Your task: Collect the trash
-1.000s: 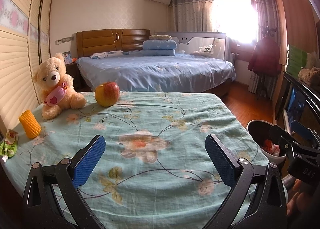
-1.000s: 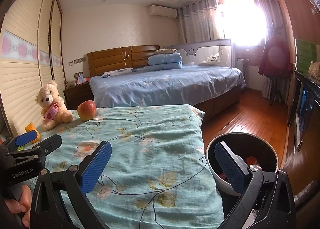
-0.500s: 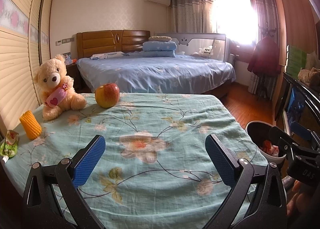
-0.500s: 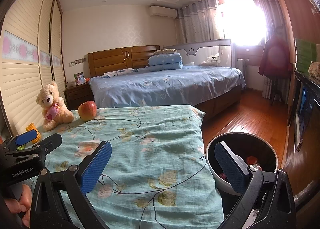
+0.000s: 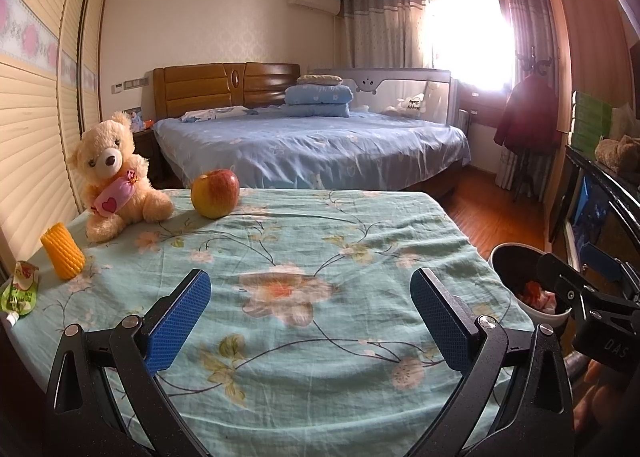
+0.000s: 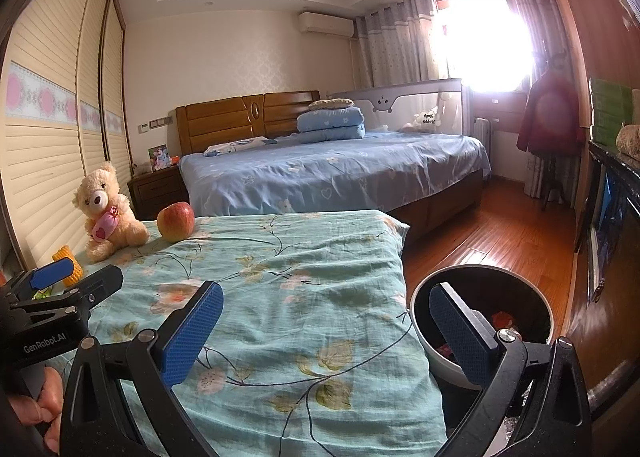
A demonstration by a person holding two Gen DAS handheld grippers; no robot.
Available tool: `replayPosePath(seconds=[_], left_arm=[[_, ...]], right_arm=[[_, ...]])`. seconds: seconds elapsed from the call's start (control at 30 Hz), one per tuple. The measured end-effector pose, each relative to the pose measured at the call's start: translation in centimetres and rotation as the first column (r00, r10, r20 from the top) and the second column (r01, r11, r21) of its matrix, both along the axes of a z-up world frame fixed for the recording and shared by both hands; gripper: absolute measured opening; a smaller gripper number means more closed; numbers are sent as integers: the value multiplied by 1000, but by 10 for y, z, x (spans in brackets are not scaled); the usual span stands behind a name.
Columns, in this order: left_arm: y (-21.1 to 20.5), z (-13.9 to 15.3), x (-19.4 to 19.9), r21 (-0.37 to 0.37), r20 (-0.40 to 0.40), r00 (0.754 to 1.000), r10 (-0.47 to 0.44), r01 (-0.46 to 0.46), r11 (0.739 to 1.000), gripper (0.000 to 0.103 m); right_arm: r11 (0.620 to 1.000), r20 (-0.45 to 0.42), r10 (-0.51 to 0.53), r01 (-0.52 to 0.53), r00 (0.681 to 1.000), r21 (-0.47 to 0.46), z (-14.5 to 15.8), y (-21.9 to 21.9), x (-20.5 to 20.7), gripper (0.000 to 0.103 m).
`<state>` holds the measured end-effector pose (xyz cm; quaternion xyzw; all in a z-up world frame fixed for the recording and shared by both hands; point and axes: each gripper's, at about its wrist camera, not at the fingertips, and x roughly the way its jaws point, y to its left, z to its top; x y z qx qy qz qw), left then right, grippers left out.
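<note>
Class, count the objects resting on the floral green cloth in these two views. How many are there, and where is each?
4: teddy bear at the far left, apple beside it, yellow corn piece nearer on the left, green pouch at the left edge. More may be hidden.

Beyond my floral-covered table [image 5: 328, 241] stands a bed [image 6: 332, 173] in blue sheets with a wooden headboard [image 5: 226, 87]. Sun glares through the curtained window [image 6: 486, 37] onto the wood floor [image 6: 500, 233]. Slatted cream panels [image 6: 52, 153] line the left wall.
</note>
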<state>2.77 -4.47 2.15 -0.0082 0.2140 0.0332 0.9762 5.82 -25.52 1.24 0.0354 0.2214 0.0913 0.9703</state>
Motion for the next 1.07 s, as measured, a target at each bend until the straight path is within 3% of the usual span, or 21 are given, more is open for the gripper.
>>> replayPosePath(seconds=[1.07], left_arm=[[3, -1, 11, -16, -29, 1000, -4, 3, 1000, 102]], right_arm=[[1000, -34, 16, -16, 999, 4, 1, 7, 9, 103]])
